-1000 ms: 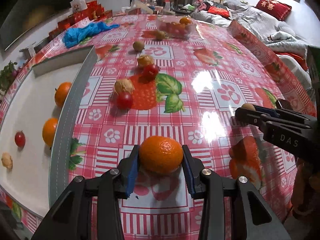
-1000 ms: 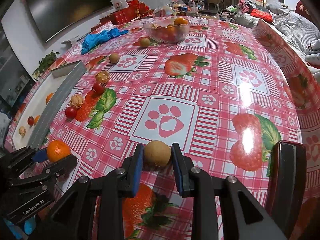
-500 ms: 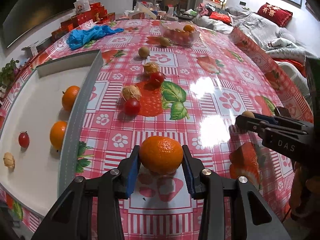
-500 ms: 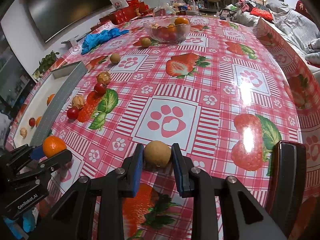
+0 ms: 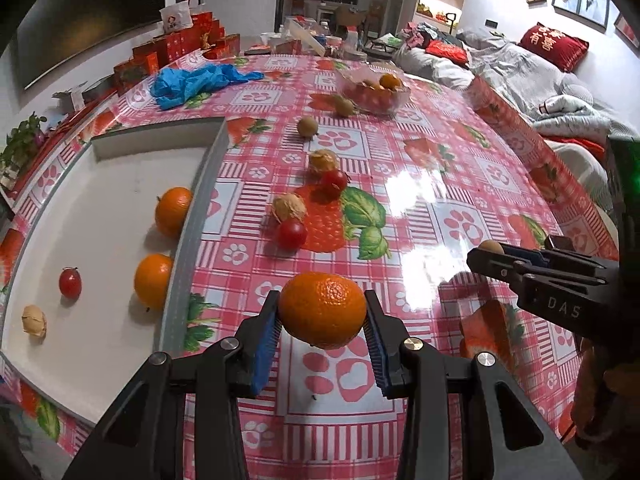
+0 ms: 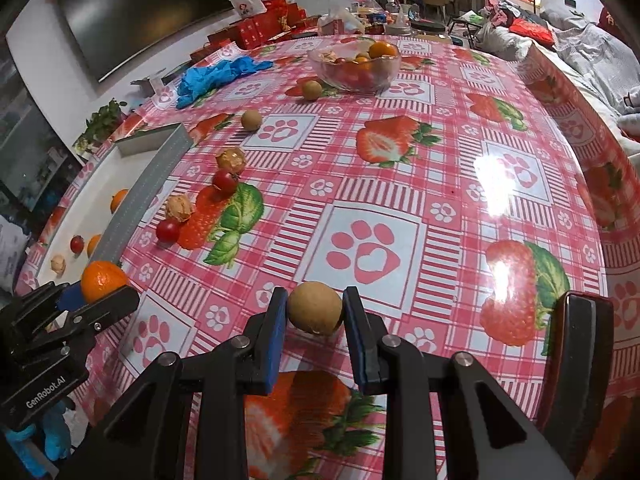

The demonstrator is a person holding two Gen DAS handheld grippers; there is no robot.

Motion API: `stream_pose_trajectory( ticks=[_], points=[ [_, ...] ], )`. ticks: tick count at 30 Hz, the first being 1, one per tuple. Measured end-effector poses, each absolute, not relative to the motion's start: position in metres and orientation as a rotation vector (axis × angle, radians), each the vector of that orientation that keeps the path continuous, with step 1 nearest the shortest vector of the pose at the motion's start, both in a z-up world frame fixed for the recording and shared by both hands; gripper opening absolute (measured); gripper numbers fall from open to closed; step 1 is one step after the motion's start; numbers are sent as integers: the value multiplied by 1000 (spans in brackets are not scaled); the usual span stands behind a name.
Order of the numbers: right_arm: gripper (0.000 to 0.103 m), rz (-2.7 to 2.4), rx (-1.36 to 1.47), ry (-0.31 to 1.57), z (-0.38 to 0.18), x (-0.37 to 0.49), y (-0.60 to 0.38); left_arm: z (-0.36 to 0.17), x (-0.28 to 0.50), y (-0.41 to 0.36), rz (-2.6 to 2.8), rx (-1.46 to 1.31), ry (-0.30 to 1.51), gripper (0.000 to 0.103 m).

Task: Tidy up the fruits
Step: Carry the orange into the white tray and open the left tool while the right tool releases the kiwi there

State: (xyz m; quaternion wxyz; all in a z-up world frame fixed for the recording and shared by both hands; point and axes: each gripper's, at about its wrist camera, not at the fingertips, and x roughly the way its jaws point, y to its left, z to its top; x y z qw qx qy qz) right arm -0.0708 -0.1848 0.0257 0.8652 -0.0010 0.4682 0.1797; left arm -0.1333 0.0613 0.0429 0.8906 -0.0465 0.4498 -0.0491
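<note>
Fruits lie scattered over a red-and-white tablecloth (image 5: 460, 184) printed with paw prints and strawberries. At far left sits a white tray (image 5: 100, 280) holding a walnut-like nut (image 5: 34, 320), a cherry tomato (image 5: 70, 282) and two oranges (image 5: 154, 286), both against its grey right wall. Just right of that wall, the left gripper (image 5: 322, 320) pinches a mandarin (image 5: 322, 310) between its blue pads, held above the cloth; in the right wrist view its black body reads "GenRobot.AI". Beyond it, two more tomatoes (image 5: 292, 234) and two papery husked fruits (image 5: 289, 208) lie together on the cloth, with two brown round fruits (image 5: 307, 126) farther back near a glass bowl (image 6: 354, 68) of mixed fruit. Blue gloves (image 5: 192, 82) lie at the back left. To the right, the right gripper (image 6: 315, 314) is clamped on a small brown longan-like fruit (image 6: 315, 308); its side reads "DAS". A red cushion (image 5: 554, 46) with Chinese characters rests on the far sofa.
</note>
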Motion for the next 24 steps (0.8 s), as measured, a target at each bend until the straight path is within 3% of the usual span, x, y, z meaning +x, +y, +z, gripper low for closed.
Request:
stream_pose_trajectory(
  ticks=[24],
  points=[
    [31,556,-103,980,60,-62,-74,62,-138,140,2,-176,870,41]
  ],
)
